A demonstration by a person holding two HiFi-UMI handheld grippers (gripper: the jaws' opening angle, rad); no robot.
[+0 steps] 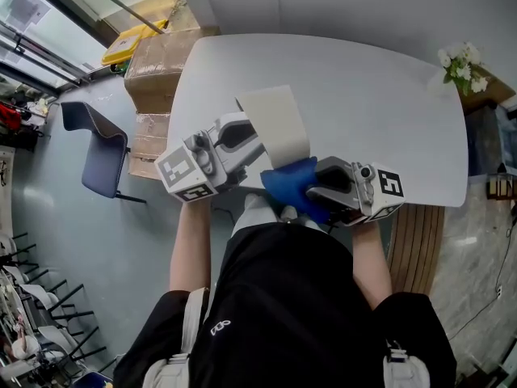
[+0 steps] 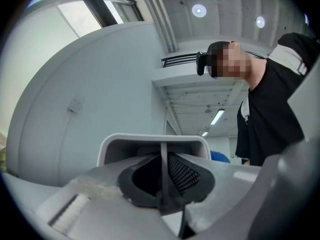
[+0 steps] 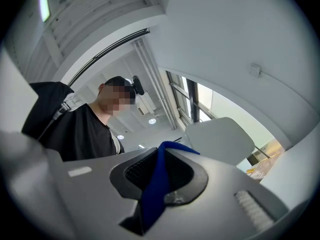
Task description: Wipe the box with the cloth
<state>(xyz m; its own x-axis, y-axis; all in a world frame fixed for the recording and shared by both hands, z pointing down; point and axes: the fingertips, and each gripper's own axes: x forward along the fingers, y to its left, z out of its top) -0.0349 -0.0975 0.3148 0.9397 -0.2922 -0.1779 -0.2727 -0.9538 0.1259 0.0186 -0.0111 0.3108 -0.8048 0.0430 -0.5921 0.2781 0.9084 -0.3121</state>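
A pale, flat box (image 1: 275, 126) is held up over the near edge of the white table (image 1: 371, 111). My left gripper (image 1: 249, 141) is shut on the box from the left. In the left gripper view a thin wall of the box (image 2: 154, 143) stands clamped between the dark pads of the left gripper (image 2: 163, 178). A blue cloth (image 1: 291, 186) is bunched against the box's near end, with my right gripper (image 1: 313, 194) shut on it. In the right gripper view the blue cloth (image 3: 156, 184) hangs out between the pads of the right gripper (image 3: 160, 176), and the box (image 3: 220, 141) shows just beyond them.
Stacked cardboard boxes (image 1: 157, 67) and a yellow item (image 1: 129, 43) stand on the floor left of the table. A blue chair (image 1: 97, 148) is further left. White flowers (image 1: 462, 63) sit at the table's far right corner. The person stands close against the table's near edge.
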